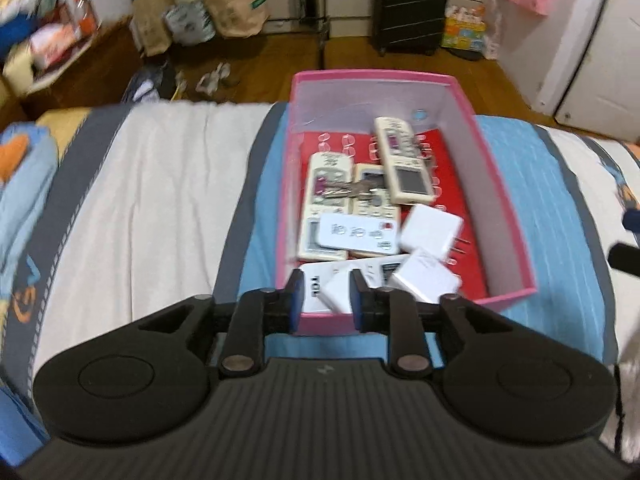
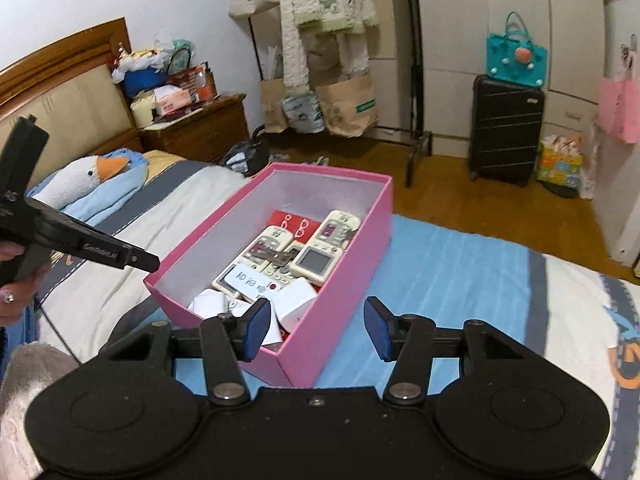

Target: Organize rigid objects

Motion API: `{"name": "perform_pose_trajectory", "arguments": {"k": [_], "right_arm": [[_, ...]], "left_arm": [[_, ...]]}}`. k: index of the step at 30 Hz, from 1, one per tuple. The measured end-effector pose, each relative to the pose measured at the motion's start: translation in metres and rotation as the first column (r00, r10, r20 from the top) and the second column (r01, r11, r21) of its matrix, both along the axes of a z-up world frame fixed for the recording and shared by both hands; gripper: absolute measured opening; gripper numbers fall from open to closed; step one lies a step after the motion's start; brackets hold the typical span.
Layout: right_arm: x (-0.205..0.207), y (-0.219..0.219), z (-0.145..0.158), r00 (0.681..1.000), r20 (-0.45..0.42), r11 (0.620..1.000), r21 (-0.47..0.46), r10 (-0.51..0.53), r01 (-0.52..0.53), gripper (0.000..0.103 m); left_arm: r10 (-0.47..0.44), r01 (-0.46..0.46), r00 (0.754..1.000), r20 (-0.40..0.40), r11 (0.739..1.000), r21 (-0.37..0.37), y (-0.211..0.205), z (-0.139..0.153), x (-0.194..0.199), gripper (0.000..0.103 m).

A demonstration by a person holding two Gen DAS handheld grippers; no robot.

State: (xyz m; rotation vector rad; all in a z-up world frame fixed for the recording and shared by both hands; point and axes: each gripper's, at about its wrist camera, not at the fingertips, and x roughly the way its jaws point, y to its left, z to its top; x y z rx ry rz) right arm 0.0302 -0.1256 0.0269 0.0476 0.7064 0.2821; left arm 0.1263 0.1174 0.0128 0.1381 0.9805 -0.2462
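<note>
1. We are seeing the left gripper (image 1: 326, 296) hanging above the near end of the pink box (image 1: 496, 184), jaws parted a little with nothing pinched between the pads; the white items seen through the gap are lying in the box below.
2. We are seeing the right gripper (image 2: 318, 326) hovering at the box's (image 2: 336, 320) near right corner, jaws spread wide, holding nothing.
3. The box is sitting on a blue striped blanket (image 2: 460, 264) on the bed, lid off.
4. At the near end of the box we are seeing white chargers (image 1: 430, 226), one with its prongs showing, beside a white TCL remote (image 1: 316, 286).
5. Further in, a flat white card-like remote (image 1: 360, 234) is lying across beige air-con remotes (image 1: 402, 160); keys (image 1: 352, 192) are resting on top of them.
6. A red sheet (image 1: 452, 168) is lining the box floor.
7. On the left, a hand (image 2: 12, 280) is gripping the other tool's handle, seen in the right wrist view.
8. A goose plush (image 2: 88, 176) is lying near the headboard, far left.
9. Far off, a black suitcase (image 2: 506, 128) is standing on the wood floor, with paper bags (image 2: 344, 108) under a clothes rack.
</note>
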Motion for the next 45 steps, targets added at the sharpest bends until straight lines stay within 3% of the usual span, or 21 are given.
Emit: {"name": "perform_pose_trajectory", "arguments": {"k": [5,14,23,26,28,31,34,38,45], "right_arm": [[-0.015,-0.015,0.012,1.0,0.001,0.999,0.04,-0.024,0.024,0.06],[-0.038,-0.037,0.019,0.995,0.01,0.994,0.031,-0.102,0.102,0.065],[-0.051,-0.051,0.021,0.987,0.006,0.987,0.023,-0.158,0.158,0.068],[-0.057,-0.051,0.02,0.981,0.039,0.982,0.002,-0.188,0.188,0.076],[-0.06,-0.051,0.018,0.978,0.059,0.98,-0.008,-0.199,0.2,0.093],[-0.065,-0.049,0.013,0.968,0.087,0.97,-0.043,-0.234,0.238,0.098],[-0.068,-0.047,0.007,0.949,0.109,0.949,-0.08,-0.297,0.307,0.099],[-0.076,-0.045,-0.001,0.928,0.156,0.93,-0.093,-0.339,0.356,0.099],[-0.078,-0.044,0.0,0.934,0.118,0.933,-0.09,-0.338,0.349,0.099]], "left_arm": [[-0.028,0.028,0.999,-0.025,0.999,0.024,-0.027,0.005,-0.017,0.034],[-0.044,0.046,0.999,-0.023,0.997,0.057,-0.063,0.013,-0.046,0.046],[-0.06,0.06,0.998,0.031,0.998,0.019,-0.089,0.029,-0.077,0.056],[-0.042,0.041,0.997,0.067,0.999,0.009,-0.097,0.032,-0.088,0.061],[-0.034,0.033,0.995,0.097,0.999,0.014,-0.101,0.031,-0.095,0.066],[-0.023,0.022,0.991,0.13,1.0,0.006,-0.105,0.029,-0.105,0.072],[-0.006,0.009,0.988,0.153,1.0,-0.02,-0.106,0.024,-0.113,0.078],[0.002,-0.002,0.98,0.198,1.0,0.001,-0.108,0.014,-0.12,0.09],[0.011,-0.01,0.982,0.191,1.0,-0.006,-0.103,0.002,-0.122,0.097]]}}
